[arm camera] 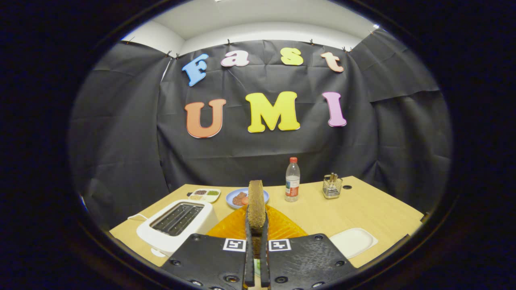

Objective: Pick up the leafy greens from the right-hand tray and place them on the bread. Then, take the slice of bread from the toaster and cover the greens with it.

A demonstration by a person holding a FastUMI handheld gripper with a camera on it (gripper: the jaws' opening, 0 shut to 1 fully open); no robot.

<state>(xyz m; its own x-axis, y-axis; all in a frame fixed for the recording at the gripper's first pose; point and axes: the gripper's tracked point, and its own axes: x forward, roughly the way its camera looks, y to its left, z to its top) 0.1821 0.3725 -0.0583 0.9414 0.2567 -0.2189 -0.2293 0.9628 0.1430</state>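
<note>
My tongs (256, 241) are clamped on the slice of bread (256, 203), which stands upright on edge between the two fingers, its long axis pointing up and away from me. A sliver of green (256, 267) shows low in the gap, below the slice, so I judge the greens lie underneath. Just beyond is the orange plate (282, 227). The toaster (177, 225), slots empty, sits left on the surface (363, 205).
</note>
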